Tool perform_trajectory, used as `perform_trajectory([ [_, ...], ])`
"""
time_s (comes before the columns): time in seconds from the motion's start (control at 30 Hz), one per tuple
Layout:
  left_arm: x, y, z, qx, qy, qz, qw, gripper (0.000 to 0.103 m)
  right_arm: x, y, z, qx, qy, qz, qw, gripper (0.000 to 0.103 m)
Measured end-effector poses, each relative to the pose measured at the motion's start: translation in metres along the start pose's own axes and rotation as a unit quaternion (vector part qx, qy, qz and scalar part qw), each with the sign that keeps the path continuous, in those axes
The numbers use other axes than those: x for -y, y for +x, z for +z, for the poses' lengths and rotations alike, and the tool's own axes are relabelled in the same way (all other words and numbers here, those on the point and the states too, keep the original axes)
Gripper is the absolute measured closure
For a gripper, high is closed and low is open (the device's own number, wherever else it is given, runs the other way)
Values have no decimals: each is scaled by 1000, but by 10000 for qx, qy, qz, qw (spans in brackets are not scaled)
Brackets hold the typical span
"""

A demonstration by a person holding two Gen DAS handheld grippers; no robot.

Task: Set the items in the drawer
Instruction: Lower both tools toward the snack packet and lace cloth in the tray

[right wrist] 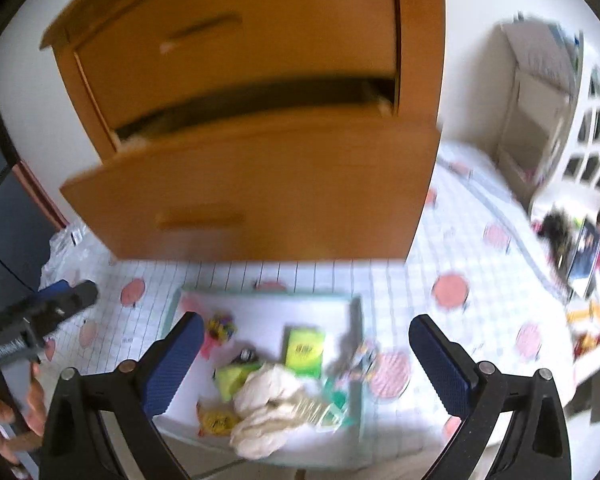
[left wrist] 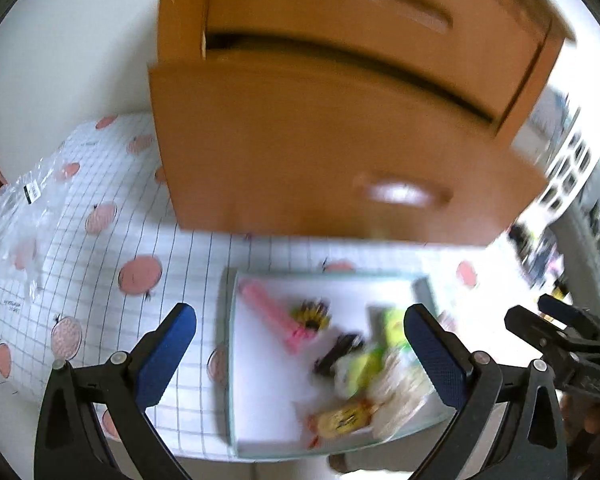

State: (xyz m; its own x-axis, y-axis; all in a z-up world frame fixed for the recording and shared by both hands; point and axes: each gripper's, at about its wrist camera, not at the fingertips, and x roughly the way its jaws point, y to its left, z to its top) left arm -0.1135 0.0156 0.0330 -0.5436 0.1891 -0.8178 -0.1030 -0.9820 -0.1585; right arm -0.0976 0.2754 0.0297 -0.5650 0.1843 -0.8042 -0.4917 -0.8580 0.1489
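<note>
A wooden drawer cabinet (left wrist: 340, 60) (right wrist: 260, 40) stands on the table. Its lower drawer (left wrist: 332, 152) (right wrist: 260, 192) is pulled out. In front of it lies a white tray (left wrist: 268, 380) (right wrist: 268, 312) holding a pink stick-shaped item (left wrist: 272, 316), a green box (right wrist: 305, 347), a yellow packet (left wrist: 342, 420) (right wrist: 216, 420), a pale bagged bundle (right wrist: 268, 408) and other small items. My left gripper (left wrist: 300, 344) hovers open above the tray, empty. My right gripper (right wrist: 306, 344) is open too, over the tray's near side.
The tablecloth (left wrist: 100, 248) (right wrist: 480, 288) is a white grid with pink fruit. A clear plastic bag (left wrist: 16, 232) (right wrist: 68, 248) lies at the left. A white latticed basket (right wrist: 592, 132) and clutter (right wrist: 588, 264) sit at the right. A hand (right wrist: 4, 416) holds the left gripper's handle.
</note>
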Motion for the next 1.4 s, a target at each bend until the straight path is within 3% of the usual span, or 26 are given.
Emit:
perform_trajectory([
  [0.27,2,57,-43,-800,333,349,9956,0,-23,50,-55,-1030,69,10,9947,0],
  [0.47,4,84,-72,-1170,614,299,9908,1,-28,73,-80,-1535,168,45,9880,0],
  [0.83,2,99,-97,-1318,781,63,9882,1,-16,92,-92,-2058,564,-30,9770,3],
  [1.23,19,109,-112,-1403,1197,-3,9828,1,-15,109,-100,-2310,969,442,9671,3],
  [1.4,27,113,-116,-1466,1435,-39,9787,11,-17,117,-104,-2461,947,364,9639,19],
])
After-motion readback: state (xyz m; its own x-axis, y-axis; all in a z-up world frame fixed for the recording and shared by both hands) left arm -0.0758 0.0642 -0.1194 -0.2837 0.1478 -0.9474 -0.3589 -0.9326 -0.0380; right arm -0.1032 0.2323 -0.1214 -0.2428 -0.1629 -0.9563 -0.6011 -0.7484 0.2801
